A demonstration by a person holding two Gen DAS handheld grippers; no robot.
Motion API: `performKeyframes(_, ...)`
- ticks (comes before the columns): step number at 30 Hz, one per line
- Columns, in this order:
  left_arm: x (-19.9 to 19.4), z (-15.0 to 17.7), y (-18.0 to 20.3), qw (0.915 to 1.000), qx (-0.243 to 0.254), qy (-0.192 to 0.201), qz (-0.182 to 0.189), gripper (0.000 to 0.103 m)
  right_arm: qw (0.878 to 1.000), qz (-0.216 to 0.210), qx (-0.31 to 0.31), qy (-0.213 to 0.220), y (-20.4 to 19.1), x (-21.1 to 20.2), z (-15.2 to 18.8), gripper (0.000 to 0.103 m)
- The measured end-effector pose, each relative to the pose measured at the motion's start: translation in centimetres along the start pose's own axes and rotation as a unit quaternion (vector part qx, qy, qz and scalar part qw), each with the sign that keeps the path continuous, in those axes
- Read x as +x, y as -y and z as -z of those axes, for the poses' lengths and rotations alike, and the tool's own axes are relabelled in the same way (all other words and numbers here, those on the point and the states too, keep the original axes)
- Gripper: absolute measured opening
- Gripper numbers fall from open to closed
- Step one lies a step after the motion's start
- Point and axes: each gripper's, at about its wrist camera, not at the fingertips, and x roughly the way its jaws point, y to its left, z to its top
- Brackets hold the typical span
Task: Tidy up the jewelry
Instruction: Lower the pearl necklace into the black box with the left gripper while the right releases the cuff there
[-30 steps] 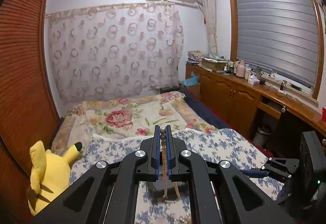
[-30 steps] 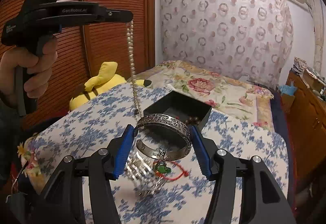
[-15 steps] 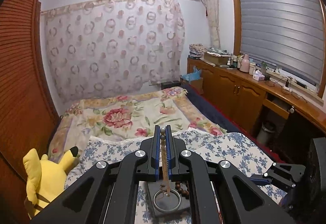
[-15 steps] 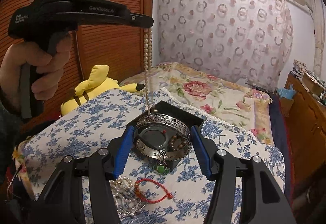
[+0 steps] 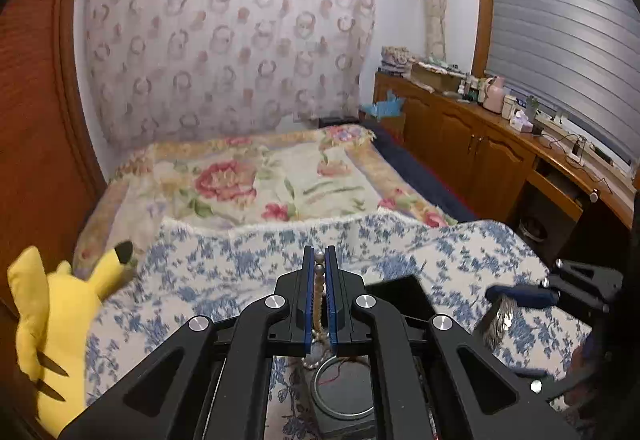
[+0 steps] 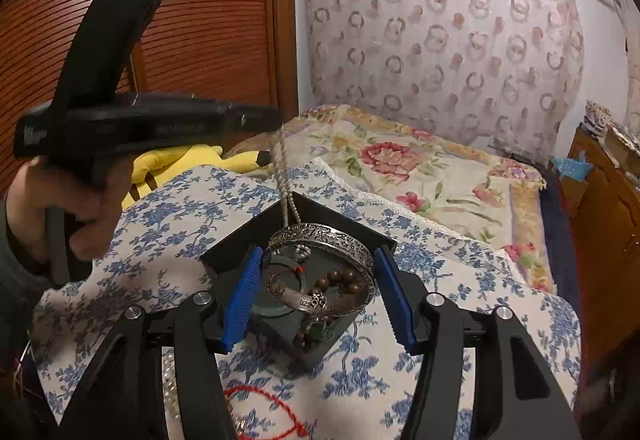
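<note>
Right wrist view: my right gripper (image 6: 316, 292) is clamping its jaws on the engraved silver bangle (image 6: 322, 272), hanging over the open black jewelry box (image 6: 240, 260) on the bed's blue floral cover (image 6: 168, 224); my left gripper (image 6: 276, 120) is pinching the pearl necklace (image 6: 284, 184) with jaws together, its tail trailing into the box; I am judging it best to lower the strand slowly so it coils inside, then set the bangle flat; the box floor is largely hidden behind the bangle, the necklace's lower end is blurred, and the red cord (image 6: 272, 404) is cut off by my frame.
</note>
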Motion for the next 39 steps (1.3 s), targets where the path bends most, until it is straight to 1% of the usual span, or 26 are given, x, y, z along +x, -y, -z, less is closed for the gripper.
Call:
performKeyframes(2, 0.7, 0.7, -0.7, 0.9999, -0.009, -0.010, 0.002, 0.005, 1.000, -0.001, -0.002, -0.003, 0.0, 1.0, -0.3, 0.060)
performKeyframes(3, 0.8, 0.9, -1.0, 0.9999, -0.011, -0.012, 0.002, 0.009, 1.000, -0.002, -0.003, -0.005, 0.1, 1.4, -0.4, 0.060)
performKeyframes(7, 0.8, 1.8, -2.1, 0.9997, -0.021, -0.013, 0.004, 0.017, 1.000, -0.003, -0.011, -0.013, -0.1, 3.4, -0.9, 0.060)
performKeyframes(8, 0.8, 2.0, -2.2, 0.9997, -0.022, -0.013, 0.004, 0.021, 1.000, -0.005, -0.012, -0.013, -0.2, 3.8, -1.0, 0.060)
performKeyframes(9, 0.6, 2.2, -2.4, 0.9997, -0.022, -0.012, 0.004, 0.022, 1.000, -0.008, -0.013, -0.014, -0.2, 4.1, -1.1, 0.060)
performKeyframes(13, 0.0, 3.0, -3.2, 0.9998, -0.018, -0.009, -0.002, 0.022, 1.000, -0.023, -0.001, -0.015, 0.1, 4.8, -1.1, 0.060)
performKeyframes(16, -0.4, 3.3, -3.7, 0.9997, -0.021, -0.007, -0.002, 0.022, 0.998, -0.051, 0.032, -0.013, 0.9, 5.1, -1.4, 0.060)
performKeyframes(20, -0.9, 3.8, -4.1, 0.9997, -0.024, -0.005, -0.004, 0.022, 0.997, -0.060, 0.052, -0.014, 1.6, 5.1, -1.9, 0.060)
performKeyframes(24, -1.4, 4.1, -4.3, 0.9997, -0.021, -0.002, -0.007, 0.022, 0.997, -0.058, 0.053, -0.012, 1.7, 4.8, -2.5, 0.060)
performKeyframes(28, -1.7, 4.6, -4.3, 0.9997, -0.023, -0.003, -0.008, 0.023, 0.997, -0.049, 0.042, -0.031, 1.1, 5.7, -2.5, 0.060)
performKeyframes(29, -1.8, 4.8, -4.4, 0.9997, -0.024, -0.004, -0.007, 0.024, 0.997, -0.046, 0.041, -0.037, 1.0, 6.0, -2.4, 0.060)
performKeyframes(32, -2.3, 5.4, -4.3, 0.9997, -0.023, -0.003, -0.009, 0.032, 0.997, -0.033, 0.039, -0.055, 0.9, 7.1, -1.9, 0.060)
performKeyframes(34, -2.5, 5.7, -4.2, 0.9997, -0.019, -0.004, -0.012, 0.033, 0.997, -0.026, 0.044, -0.060, 1.1, 7.2, -1.6, 0.061)
performKeyframes(35, -2.6, 5.9, -4.2, 0.9997, -0.018, -0.005, -0.013, 0.034, 0.997, -0.025, 0.047, -0.059, 1.2, 7.1, -1.6, 0.065)
performKeyframes(39, -3.4, 7.0, -4.0, 0.9997, -0.020, -0.009, -0.011, 0.036, 0.997, -0.025, 0.052, -0.048, 1.3, 5.9, -1.4, 0.065)
